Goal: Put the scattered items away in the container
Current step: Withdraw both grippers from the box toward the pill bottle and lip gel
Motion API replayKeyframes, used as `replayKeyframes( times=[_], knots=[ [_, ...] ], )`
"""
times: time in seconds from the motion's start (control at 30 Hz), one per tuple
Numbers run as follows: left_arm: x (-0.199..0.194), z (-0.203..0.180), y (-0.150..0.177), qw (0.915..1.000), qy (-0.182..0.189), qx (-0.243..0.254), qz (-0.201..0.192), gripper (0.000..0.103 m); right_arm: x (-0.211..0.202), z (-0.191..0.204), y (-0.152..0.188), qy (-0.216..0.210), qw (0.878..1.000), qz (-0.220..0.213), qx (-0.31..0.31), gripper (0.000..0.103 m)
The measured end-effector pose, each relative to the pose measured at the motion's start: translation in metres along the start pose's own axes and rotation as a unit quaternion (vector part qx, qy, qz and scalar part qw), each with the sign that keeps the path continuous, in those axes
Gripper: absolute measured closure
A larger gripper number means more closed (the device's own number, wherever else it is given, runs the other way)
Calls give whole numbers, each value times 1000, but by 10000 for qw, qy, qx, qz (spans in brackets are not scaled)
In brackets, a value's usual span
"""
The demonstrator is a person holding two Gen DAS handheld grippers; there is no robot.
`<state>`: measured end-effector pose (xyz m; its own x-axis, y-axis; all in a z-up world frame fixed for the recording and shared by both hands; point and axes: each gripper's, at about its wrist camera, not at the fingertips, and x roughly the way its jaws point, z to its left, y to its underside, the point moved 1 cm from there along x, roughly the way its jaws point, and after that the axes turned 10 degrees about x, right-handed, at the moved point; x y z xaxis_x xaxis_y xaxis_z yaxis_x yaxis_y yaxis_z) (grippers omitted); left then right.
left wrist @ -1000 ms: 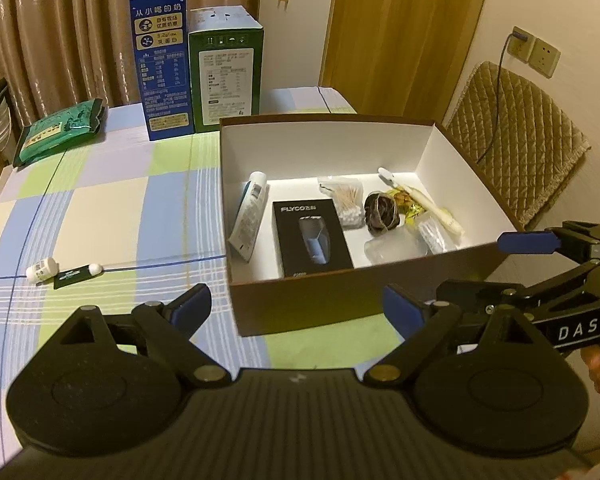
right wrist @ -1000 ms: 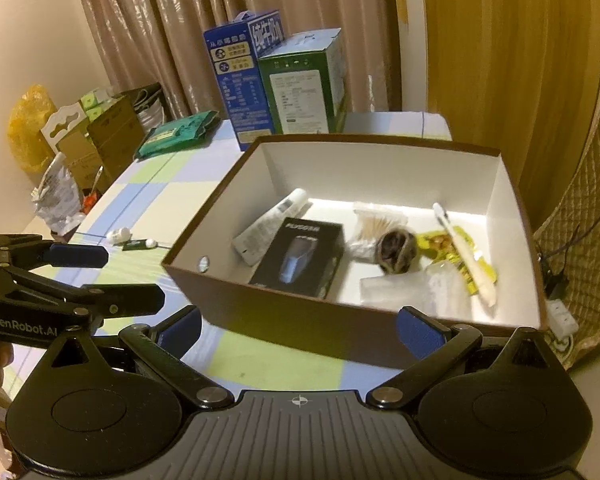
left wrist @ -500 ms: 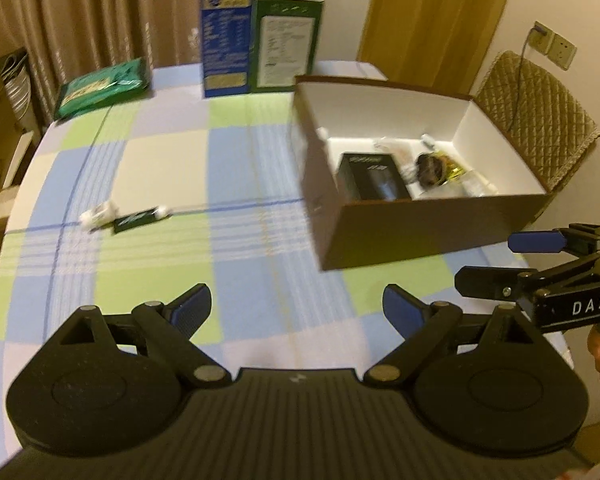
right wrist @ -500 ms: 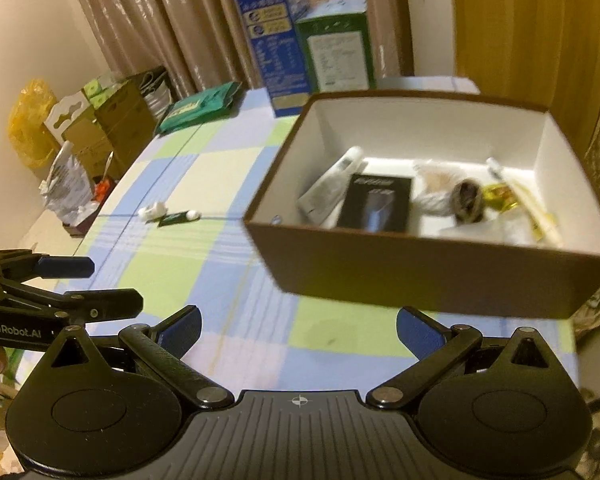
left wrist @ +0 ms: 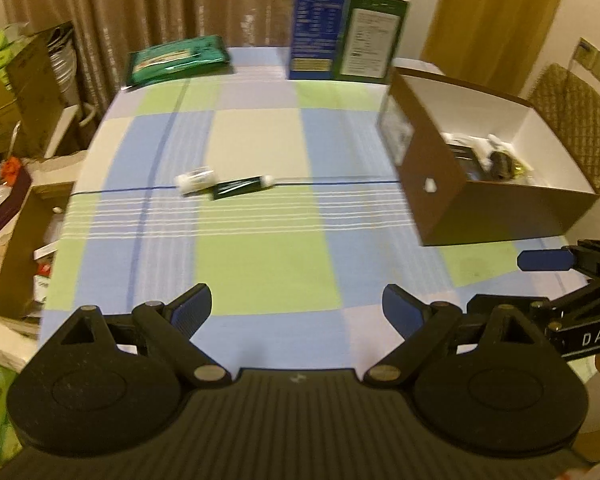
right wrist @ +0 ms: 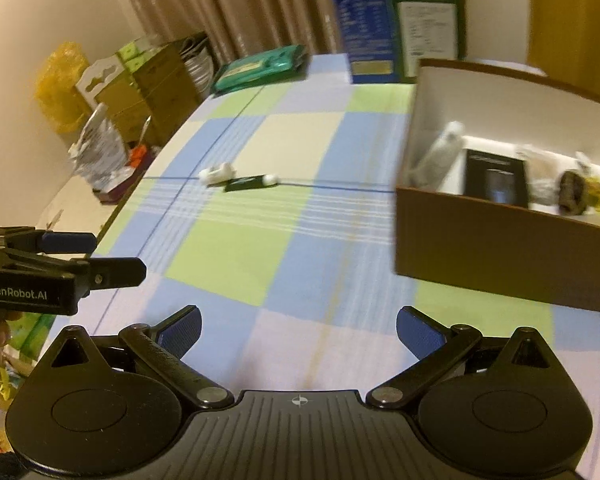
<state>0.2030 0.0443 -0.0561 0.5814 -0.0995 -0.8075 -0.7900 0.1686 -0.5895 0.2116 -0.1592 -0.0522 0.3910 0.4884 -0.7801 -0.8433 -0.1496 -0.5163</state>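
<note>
Partly hidden box point(left wrist: 500, 216) contents blur; each hand-held gripper point(left wrist: 296, 306) point(right wrist: 298, 330) spread, empty.

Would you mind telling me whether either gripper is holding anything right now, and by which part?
Nothing is held. The left gripper and the right gripper both have open jaws with only tablecloth between them; the small white bottle and dark tube lie untouched on the table.

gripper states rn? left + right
Left gripper: open, holding nothing.
Right gripper: open, holding nothing.
</note>
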Motion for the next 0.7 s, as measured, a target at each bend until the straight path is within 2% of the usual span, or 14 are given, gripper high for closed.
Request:
replayKeyframes(
  times=[0.3,0.7],
  knots=[
    [18,61,17,9991,-311,-202,180,15,62,38,-6,-67,9991,272,-313,2],
    [71,104,-10,9988,-363,-109,320,17,127,61,-44,176,9968,402,-668,2]
  ],
)
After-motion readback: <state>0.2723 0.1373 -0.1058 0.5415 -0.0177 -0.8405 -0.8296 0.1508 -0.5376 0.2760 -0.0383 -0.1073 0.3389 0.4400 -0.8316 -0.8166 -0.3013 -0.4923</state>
